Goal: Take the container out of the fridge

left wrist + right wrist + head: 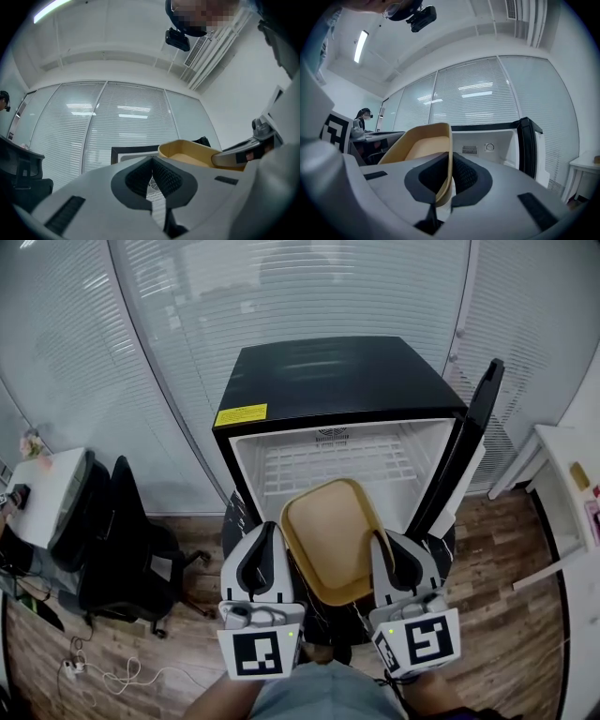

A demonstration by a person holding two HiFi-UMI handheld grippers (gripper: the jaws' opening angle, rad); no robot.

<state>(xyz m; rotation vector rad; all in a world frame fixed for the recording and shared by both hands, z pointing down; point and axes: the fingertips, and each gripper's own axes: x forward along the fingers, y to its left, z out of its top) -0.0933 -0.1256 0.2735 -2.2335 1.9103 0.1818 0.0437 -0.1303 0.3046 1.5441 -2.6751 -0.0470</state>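
Right gripper (392,554) pinches the right rim of the yellow container (328,535), held just past the front edge of the open fridge (328,381); left gripper (267,540) sits closed and empty beside the left rim, so this one-sided grip could let it tilt and drop

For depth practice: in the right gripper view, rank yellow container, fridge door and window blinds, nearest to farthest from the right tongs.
1. yellow container, gripped in the right tongs
2. fridge door, open at right
3. window blinds, at the back
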